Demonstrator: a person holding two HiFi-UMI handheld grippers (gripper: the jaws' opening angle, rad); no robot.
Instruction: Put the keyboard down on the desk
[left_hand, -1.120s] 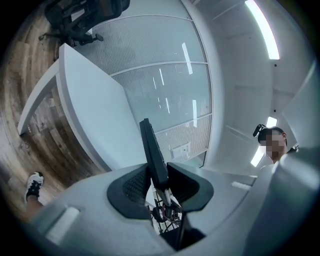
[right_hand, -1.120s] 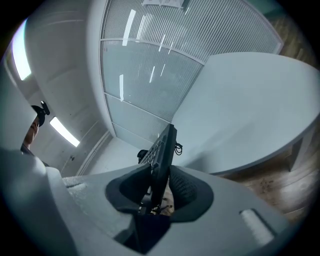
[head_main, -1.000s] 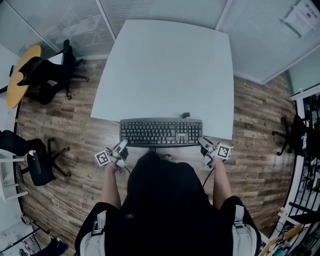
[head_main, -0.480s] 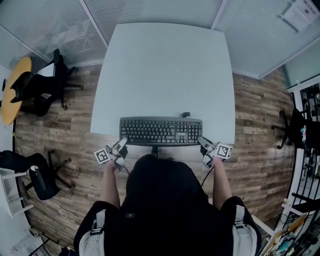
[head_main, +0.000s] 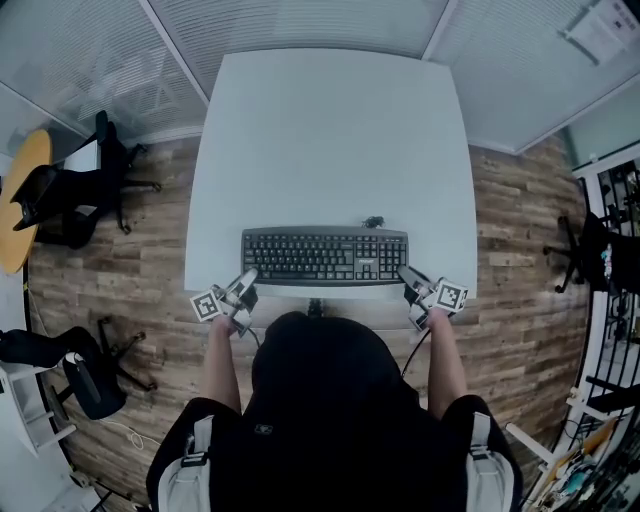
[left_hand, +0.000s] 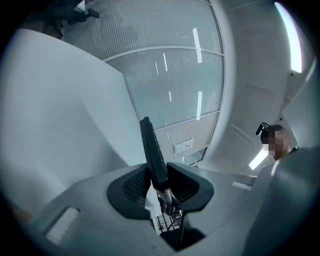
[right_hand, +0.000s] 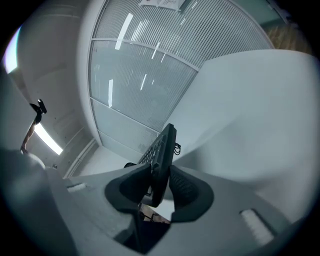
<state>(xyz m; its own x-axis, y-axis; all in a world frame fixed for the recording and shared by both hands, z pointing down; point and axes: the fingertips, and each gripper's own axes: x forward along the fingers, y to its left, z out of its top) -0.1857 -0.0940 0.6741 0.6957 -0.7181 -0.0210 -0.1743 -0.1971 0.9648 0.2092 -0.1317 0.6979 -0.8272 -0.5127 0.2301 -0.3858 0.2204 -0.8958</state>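
Head view: keyboard (head_main: 324, 256) level along the near edge of the surface (head_main: 330, 120), long side parallel to that edge, roughly midway between the side edges.
Contact: not possible to tell from above whether resting on the surface or held just over it.
Left tool (head_main: 246, 282): clamped on the keyboard's left end, one jaw above and one beneath.
Right tool (head_main: 407, 278): clamped on the right end the same way.
Cable (head_main: 372, 221): small coil at the keyboard's far edge, towards the right.
Handling: probably light, stiff plastic; long enough to tilt if one end leads; smooth casing, likely a little slippery.
Hold: best kept at both short ends, on the casing rim rather than the keys, and lowered level.
Risk: lower jaw pinned under an end at touchdown; safer to slide out sideways.
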